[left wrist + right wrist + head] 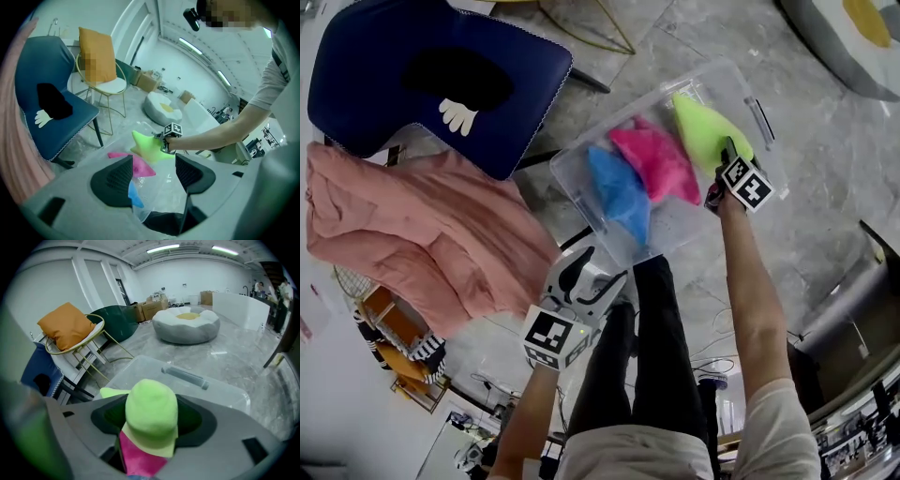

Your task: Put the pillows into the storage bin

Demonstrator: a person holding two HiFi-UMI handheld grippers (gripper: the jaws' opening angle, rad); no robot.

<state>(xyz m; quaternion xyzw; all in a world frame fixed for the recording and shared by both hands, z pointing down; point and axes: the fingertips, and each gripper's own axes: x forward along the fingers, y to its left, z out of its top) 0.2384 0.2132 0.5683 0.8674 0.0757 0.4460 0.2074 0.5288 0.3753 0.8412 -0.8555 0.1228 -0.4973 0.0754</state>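
Bin point(574, 184) on floor, holding blue pillow point(619, 192) and pink pillow point(654, 164). Green pillow point(705, 127) inside too, beside the pink, clamped in right tool point(724, 155). Left tool point(581, 281) apart, empty, near bin. Placing step, likely; next: spread right tool, release, lift clear.

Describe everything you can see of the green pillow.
The green pillow is neon lime, soft and plush, with pointed corners. It sits tilted inside the clear storage bin, at the end nearest the right tongs, and overlaps the pink pillow. The tongs pinch one corner, which bulges up between them.
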